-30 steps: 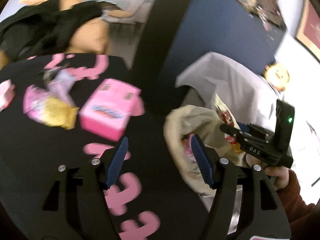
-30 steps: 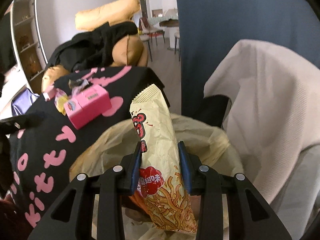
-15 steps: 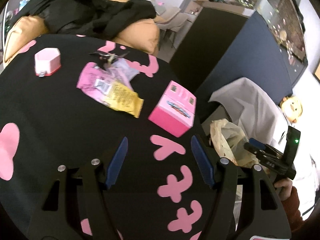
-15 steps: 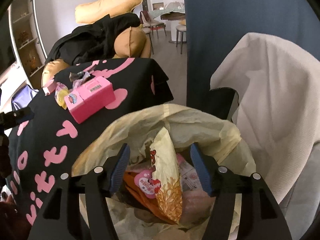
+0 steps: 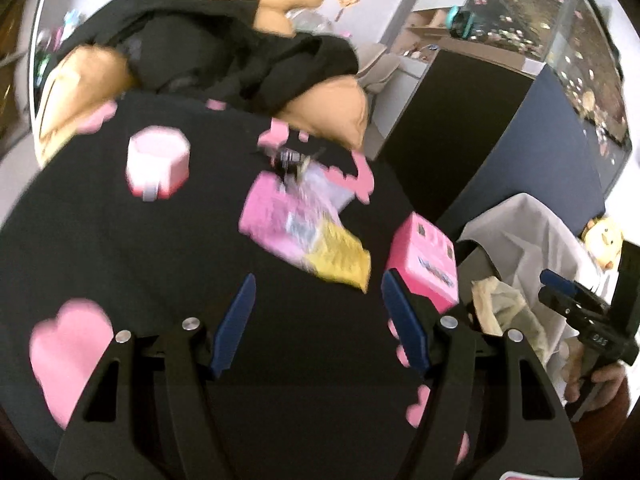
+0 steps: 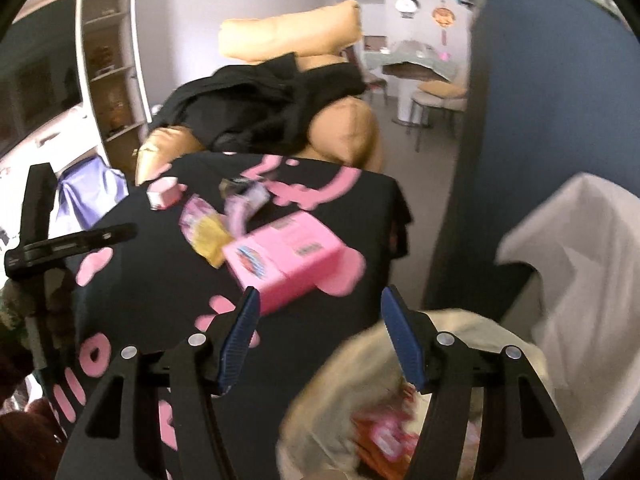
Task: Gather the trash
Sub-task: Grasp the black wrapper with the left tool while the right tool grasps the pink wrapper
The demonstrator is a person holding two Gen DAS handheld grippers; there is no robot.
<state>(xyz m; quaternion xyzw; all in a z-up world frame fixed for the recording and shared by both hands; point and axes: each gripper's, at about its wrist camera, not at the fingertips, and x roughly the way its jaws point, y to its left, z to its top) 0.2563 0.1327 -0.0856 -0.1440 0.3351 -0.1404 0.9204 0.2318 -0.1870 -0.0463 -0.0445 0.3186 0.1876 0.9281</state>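
My left gripper (image 5: 318,320) is open and empty above the black table (image 5: 120,240), just short of a pink and yellow wrapper (image 5: 308,236). A pink box (image 5: 428,260) lies to its right at the table edge. My right gripper (image 6: 320,332) is open and empty over the edge of the beige trash bag (image 6: 452,328), which holds wrappers (image 6: 384,432). The pink box (image 6: 284,260) and the wrappers (image 6: 208,232) also show in the right wrist view. The trash bag (image 5: 504,308) and the right gripper (image 5: 576,308) appear at the right of the left wrist view.
A small pink container (image 5: 158,160) and a dark crumpled wrapper (image 5: 292,158) lie farther back on the table. An orange sofa with black clothing (image 6: 280,108) stands behind. A blue partition (image 6: 540,120) and a white cloth (image 6: 580,260) are at the right.
My right gripper let the noodle packet fall into the bag, opened, and swung left toward the table. My left gripper moved farther over the table toward the wrappers.
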